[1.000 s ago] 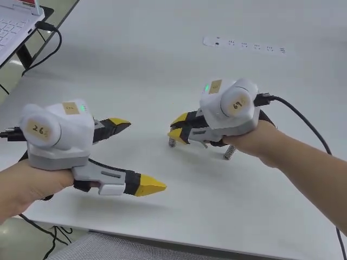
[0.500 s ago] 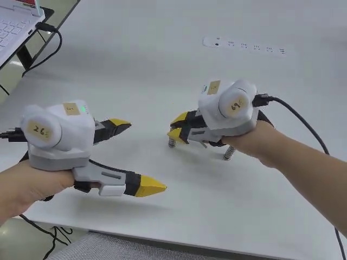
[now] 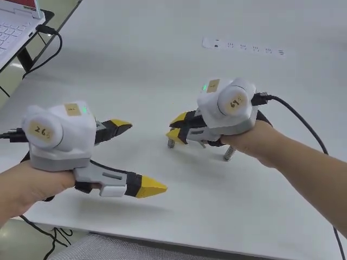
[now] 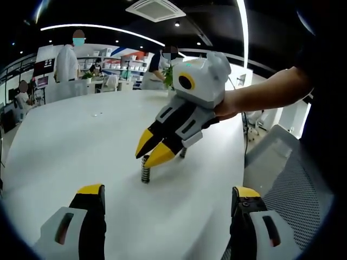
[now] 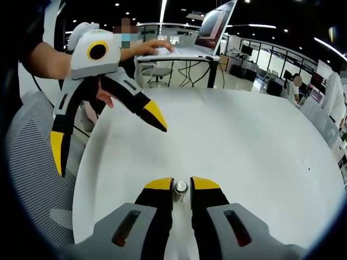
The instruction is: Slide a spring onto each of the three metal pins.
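Spring (image 5: pixel 180 190) between right gripper's (image 5: pixel 181 183) nearly closed jaws

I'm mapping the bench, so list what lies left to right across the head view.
In order: laptop → left gripper → left spring → right spring → right gripper's cable. The right gripper overlaps both springs, so it is omitted.

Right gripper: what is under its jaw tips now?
A spring stands upright on the white table, its top between the tips of the right gripper. A second spring stands under the hand. Any pin inside them is covered.
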The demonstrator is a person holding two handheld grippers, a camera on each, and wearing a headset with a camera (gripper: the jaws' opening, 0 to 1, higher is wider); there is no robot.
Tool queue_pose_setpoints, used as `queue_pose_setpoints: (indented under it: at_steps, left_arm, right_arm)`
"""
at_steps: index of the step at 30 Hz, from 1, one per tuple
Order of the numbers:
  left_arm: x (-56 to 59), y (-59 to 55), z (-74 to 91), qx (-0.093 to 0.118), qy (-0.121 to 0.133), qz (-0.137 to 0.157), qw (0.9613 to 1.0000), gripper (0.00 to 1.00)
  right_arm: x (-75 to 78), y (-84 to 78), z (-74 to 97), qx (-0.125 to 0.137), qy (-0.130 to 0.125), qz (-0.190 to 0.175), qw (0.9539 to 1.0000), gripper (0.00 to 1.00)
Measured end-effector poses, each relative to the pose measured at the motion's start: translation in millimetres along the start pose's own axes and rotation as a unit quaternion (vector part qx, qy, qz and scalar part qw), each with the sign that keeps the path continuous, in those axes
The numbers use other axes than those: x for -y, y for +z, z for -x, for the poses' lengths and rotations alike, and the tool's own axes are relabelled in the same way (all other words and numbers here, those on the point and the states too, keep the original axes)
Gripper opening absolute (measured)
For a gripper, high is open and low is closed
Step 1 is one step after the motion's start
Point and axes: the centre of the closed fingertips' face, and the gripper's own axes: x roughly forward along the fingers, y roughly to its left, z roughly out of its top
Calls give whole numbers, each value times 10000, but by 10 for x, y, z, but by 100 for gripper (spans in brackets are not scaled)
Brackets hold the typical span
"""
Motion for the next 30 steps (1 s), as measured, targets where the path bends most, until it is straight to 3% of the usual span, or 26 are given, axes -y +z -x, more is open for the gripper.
queue_pose_setpoints:
  at_steps: [14, 30]
  left_arm:
    - [2, 55, -38, -24, -12, -48, 10000, 94]
    - [30, 227, -97, 4, -23, -197, 9998, 94]
  right_arm:
    - [-5, 54, 88, 107, -40, -52, 9999, 16]
    - [-21, 50, 339, 243, -158, -53, 9996, 27]
